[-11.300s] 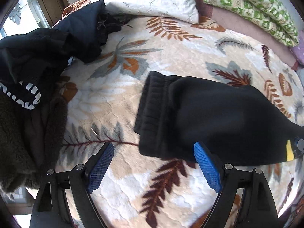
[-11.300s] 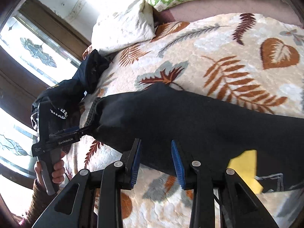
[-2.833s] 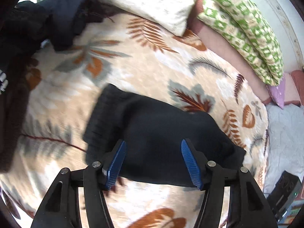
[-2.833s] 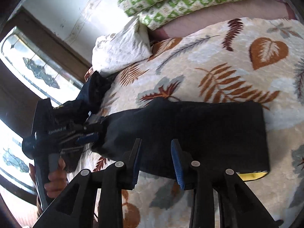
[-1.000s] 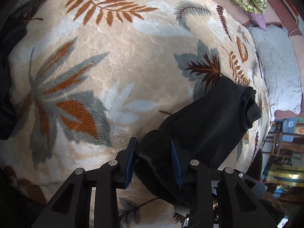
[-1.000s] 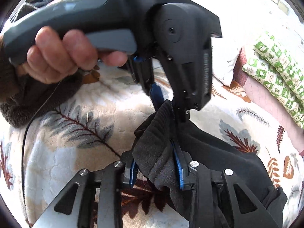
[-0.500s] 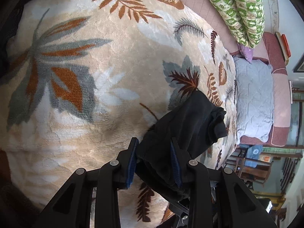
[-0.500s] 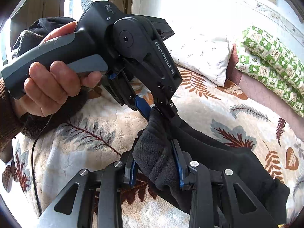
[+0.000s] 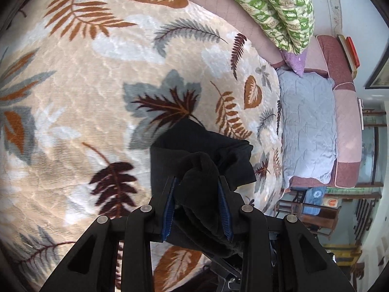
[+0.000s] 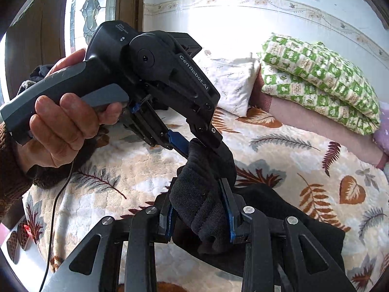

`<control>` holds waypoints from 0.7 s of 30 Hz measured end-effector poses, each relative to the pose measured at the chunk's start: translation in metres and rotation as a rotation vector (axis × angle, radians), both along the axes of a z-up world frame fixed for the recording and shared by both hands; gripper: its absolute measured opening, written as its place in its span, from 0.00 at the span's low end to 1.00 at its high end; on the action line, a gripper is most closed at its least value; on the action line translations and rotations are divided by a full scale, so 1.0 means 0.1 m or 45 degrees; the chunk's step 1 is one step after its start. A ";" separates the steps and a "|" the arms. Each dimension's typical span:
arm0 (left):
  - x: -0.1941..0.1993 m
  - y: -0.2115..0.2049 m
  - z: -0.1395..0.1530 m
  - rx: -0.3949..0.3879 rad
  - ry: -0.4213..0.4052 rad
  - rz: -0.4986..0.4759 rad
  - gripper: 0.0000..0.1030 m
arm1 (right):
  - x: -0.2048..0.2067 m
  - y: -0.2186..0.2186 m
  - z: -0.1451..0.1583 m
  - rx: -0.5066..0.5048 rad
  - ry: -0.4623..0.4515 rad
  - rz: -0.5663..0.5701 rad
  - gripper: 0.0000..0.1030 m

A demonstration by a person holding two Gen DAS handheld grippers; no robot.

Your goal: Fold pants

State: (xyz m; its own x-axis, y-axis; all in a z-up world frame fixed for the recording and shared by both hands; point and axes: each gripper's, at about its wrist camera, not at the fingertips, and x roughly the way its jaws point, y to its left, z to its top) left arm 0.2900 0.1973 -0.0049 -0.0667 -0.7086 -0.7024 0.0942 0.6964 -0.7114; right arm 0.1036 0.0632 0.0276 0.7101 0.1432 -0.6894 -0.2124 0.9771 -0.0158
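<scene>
Left wrist view: the black pants (image 9: 194, 150), already doubled into a thick bundle, hang from my two grippers just above the leaf-patterned blanket (image 9: 85, 85), their lower fold trailing onto it. My left gripper (image 9: 197, 194) is clamped on a bunched edge of the cloth, the blue pads (image 9: 167, 204) pressed in from either side so that the layers cannot slide apart while the bundle is carried. In the right wrist view, my right gripper (image 10: 199, 209) bites the same thick, ribbed edge of the pants (image 10: 201, 194), closed firmly on it; the left gripper (image 10: 194, 143) meets the cloth just above, touching the same fold, with my left hand (image 10: 60, 126) wrapped round its handle and squeezing the trigger. I judge the two grips are set close together because the edge is short here and both corners must travel as one for the next fold to land square. The rest of the pants drape down and away to the right over the blanket. A white pillow (image 10: 231, 85) and a green quilt (image 10: 316, 77) lie well apart at the head of the bed, out of the way; a grey cushion (image 9: 308, 126) lies past the blanket's far edge.
</scene>
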 end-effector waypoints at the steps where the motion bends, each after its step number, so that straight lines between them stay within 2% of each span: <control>1: 0.00 -0.16 0.02 0.010 0.000 -0.017 0.30 | -0.04 -0.11 0.02 0.008 -0.004 -0.022 0.30; 7: -0.01 -1.26 0.03 0.053 0.012 -0.120 0.30 | -0.26 -0.94 0.07 0.095 -0.001 -0.190 0.31; 11: -0.03 -2.00 -0.14 0.116 0.048 -0.180 0.30 | -0.40 -1.59 -0.03 0.212 0.028 -0.325 0.31; 17: -0.05 -2.90 -0.50 0.289 0.078 -0.233 0.30 | -0.61 -2.50 -0.45 0.498 0.127 -0.523 0.31; 20: -0.07 -3.15 -0.50 0.375 0.033 -0.236 0.35 | -0.71 -2.86 -0.69 0.704 0.176 -0.602 0.37; 21: -0.08 -3.21 -0.50 0.401 0.023 -0.231 0.36 | -0.74 -2.97 -0.76 0.776 0.194 -0.630 0.42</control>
